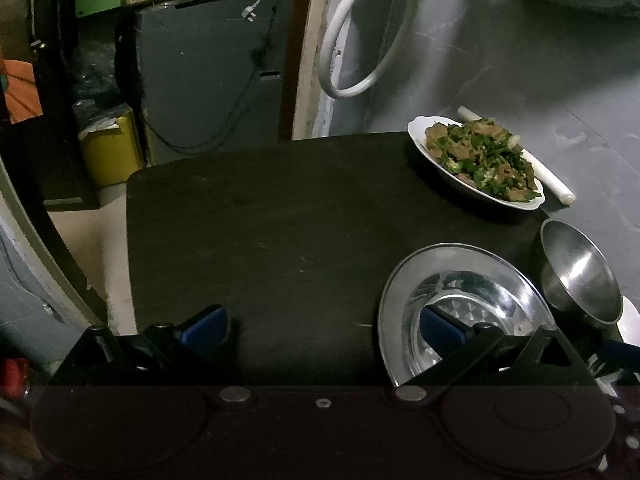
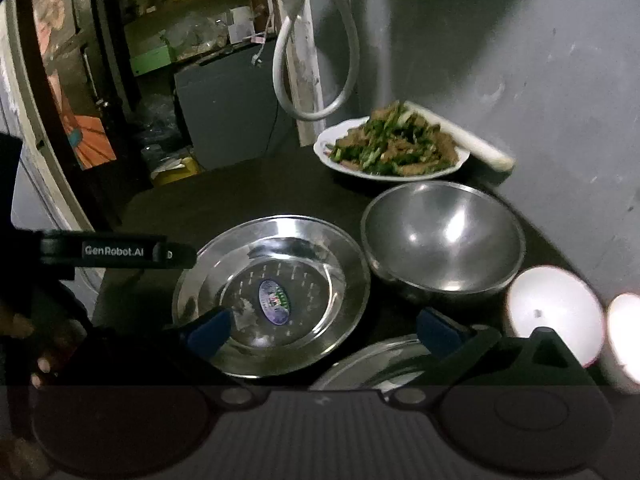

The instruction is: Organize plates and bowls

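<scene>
A steel plate lies flat and open side up on the dark bench, a sticker at its centre. Just to its right a steel bowl stands upright, mouth up. Behind them a white oval dish of greens and meat lies with its long axis running left to right, and a white roll lies along its far side by the grey wall. Two white bowls sit at the right edge, overexposed. What may be a second steel plate shows at the near edge, blurred. A white hose loops on the wall.

The left gripper hovers low over the bench, fingers spread and empty, its right one above the plate. The right gripper hangs above the plates, fingers spread, holding nothing. A hand grips at the left.
</scene>
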A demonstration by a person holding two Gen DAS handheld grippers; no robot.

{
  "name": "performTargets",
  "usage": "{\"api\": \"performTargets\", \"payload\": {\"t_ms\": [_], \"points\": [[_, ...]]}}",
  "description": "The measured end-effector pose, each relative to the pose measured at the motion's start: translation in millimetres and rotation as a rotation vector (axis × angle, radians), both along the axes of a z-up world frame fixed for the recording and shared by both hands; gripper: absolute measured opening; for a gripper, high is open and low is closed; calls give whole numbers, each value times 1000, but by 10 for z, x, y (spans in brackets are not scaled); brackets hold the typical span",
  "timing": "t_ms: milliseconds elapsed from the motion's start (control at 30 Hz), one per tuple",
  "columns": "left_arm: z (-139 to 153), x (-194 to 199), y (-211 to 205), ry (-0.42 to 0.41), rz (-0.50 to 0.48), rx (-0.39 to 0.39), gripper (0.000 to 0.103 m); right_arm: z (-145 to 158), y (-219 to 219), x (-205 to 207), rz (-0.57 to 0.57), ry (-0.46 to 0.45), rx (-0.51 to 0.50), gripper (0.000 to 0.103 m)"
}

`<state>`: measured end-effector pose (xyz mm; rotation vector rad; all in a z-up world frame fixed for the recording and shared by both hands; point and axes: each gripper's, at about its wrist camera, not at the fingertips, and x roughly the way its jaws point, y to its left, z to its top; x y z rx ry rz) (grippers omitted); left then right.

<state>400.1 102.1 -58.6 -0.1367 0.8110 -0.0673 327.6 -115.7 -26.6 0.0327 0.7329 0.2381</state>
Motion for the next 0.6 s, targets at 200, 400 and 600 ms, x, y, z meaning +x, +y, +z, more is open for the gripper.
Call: {"api": "performTargets", "payload": {"t_ms": [200,400,600], "points": [[-23,10,-36,-19,-37,9,97,-72,8,152,-1,36,24,94],[-23,6,-28,-14,-35,-4,86,-148,65,240,0,52,-11,86],[-25,12,-36,-4,-53,-30,76,-196,132,289,9,66,-25,84]]}}
